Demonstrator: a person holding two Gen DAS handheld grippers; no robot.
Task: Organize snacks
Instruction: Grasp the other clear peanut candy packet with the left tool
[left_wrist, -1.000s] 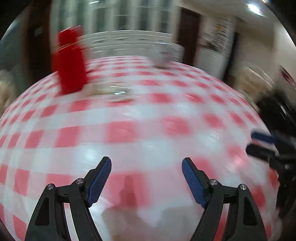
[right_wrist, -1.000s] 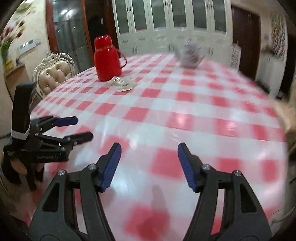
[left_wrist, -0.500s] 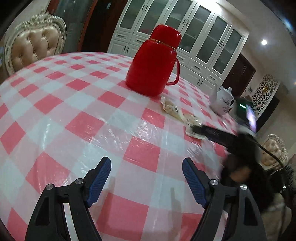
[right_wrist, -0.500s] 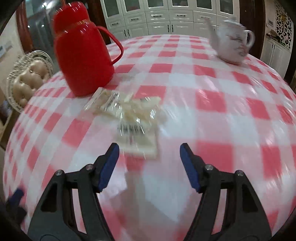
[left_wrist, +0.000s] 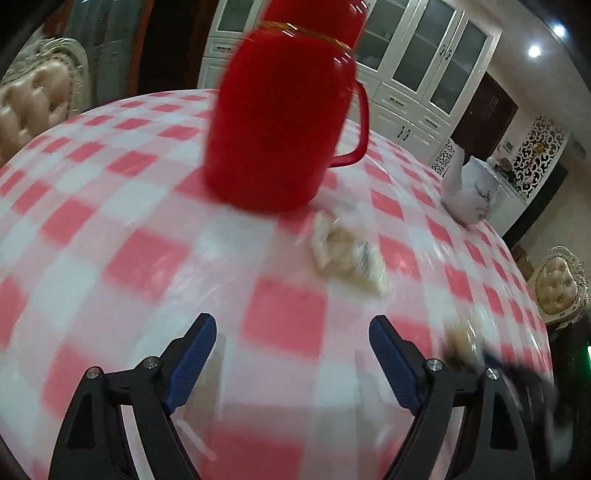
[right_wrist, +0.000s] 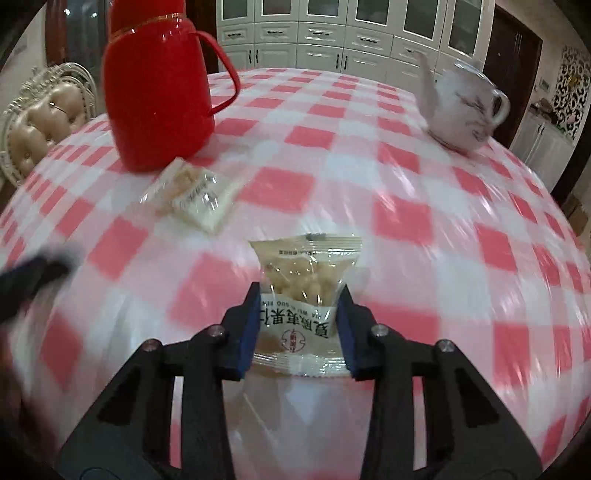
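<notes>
White cabinets with glass doors (right_wrist: 332, 22) stand behind a round counter (right_wrist: 424, 229) covered with a red and white checked cloth.

On the right wrist view, the right gripper (right_wrist: 300, 325) points down at the counter and its jaws are closing on a clear snack packet (right_wrist: 304, 280) with pale round pieces inside. The blue pads (right_wrist: 248, 332) press on both sides of the packet near its printed lower part, so the gripper grips it. The upper edge of the packet stands out beyond the fingertips. Further out and to the left, a second snack packet (right_wrist: 195, 195) lies flat on the cloth, just beside the base of a red jug (right_wrist: 159, 92) with a handle. A white teapot (right_wrist: 458, 107) stands far to the right, well apart from the packets. A padded chair (right_wrist: 40, 122) shows at the left edge of the counter.

On the left wrist view, the left gripper (left_wrist: 291, 354) hangs over the cloth with its jaws opening wide and nothing between them. This view is blurred. Beyond its fingertips, the second snack packet (left_wrist: 347, 254) lies before the red jug (left_wrist: 280, 118). The right gripper (left_wrist: 524, 380) appears at the right edge as a dark smear, with the gripped packet (left_wrist: 461, 339) pale in front of it.
</notes>
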